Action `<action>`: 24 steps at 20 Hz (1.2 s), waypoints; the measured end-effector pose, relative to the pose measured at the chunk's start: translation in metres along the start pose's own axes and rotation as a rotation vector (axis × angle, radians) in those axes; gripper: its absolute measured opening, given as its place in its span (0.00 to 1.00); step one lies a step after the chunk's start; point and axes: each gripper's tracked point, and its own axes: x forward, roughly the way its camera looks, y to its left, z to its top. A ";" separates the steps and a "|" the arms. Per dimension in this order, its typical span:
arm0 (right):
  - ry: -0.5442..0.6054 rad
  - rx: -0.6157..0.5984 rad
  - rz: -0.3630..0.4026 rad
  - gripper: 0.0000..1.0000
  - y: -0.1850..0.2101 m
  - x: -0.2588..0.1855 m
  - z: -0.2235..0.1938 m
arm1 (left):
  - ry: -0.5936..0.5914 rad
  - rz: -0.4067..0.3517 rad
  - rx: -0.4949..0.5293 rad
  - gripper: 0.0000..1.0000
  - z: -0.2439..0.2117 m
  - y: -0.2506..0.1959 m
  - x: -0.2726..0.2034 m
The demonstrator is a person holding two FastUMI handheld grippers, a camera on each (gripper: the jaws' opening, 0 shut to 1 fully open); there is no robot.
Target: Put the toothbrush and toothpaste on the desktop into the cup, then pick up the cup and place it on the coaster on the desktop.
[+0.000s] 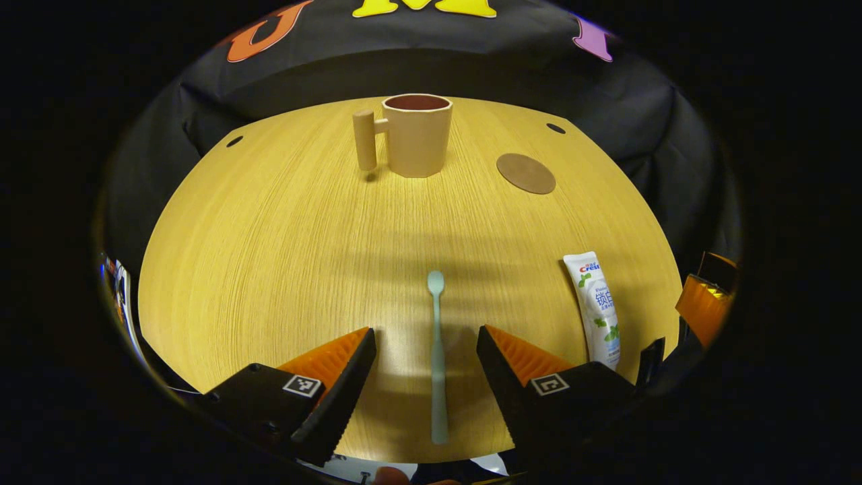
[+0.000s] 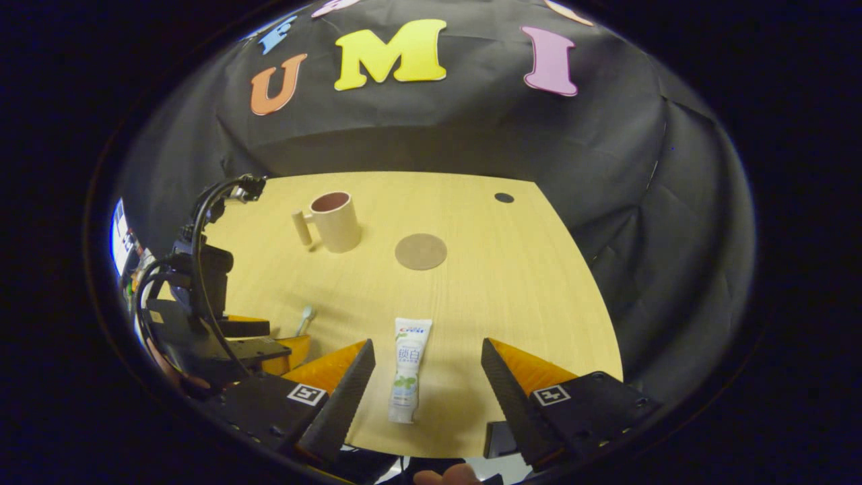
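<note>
A pale green toothbrush (image 1: 438, 357) lies flat on the wooden desk (image 1: 269, 256), head pointing away, between the spread fingers of my left gripper (image 1: 426, 340), which is open and not touching it. A white toothpaste tube (image 2: 408, 374) lies on the desk between the fingers of my right gripper (image 2: 425, 360), also open above it. The same toothpaste tube (image 1: 596, 306) lies to the toothbrush's right. A beige cup (image 1: 412, 133) with a peg handle stands upright at the far side. A round brown coaster (image 1: 526, 173) lies to the cup's right. Cup (image 2: 335, 220), coaster (image 2: 421, 251) and toothbrush head (image 2: 307, 314) appear too.
The left gripper's body with its cables (image 2: 202, 296) rises at the left of the right gripper view. Small dark holes (image 1: 555, 128) mark the desk's far corners. Black cloth surrounds the desk on the far and right sides.
</note>
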 end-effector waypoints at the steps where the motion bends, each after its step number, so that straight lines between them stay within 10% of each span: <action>1: 0.020 0.007 0.001 0.95 0.001 0.006 -0.004 | 0.009 0.003 0.004 0.95 0.000 -0.001 0.003; 14: 0.146 -0.013 -0.014 0.95 0.012 0.048 -0.032 | 0.087 0.033 0.015 0.59 -0.008 -0.003 0.011; 20: 0.219 0.001 -0.013 0.98 0.017 0.063 -0.043 | 0.111 0.026 0.002 0.19 -0.009 0.002 0.010; 24: 0.292 0.026 -0.003 0.96 0.020 0.071 -0.056 | 0.133 0.019 0.011 0.12 -0.010 0.003 0.010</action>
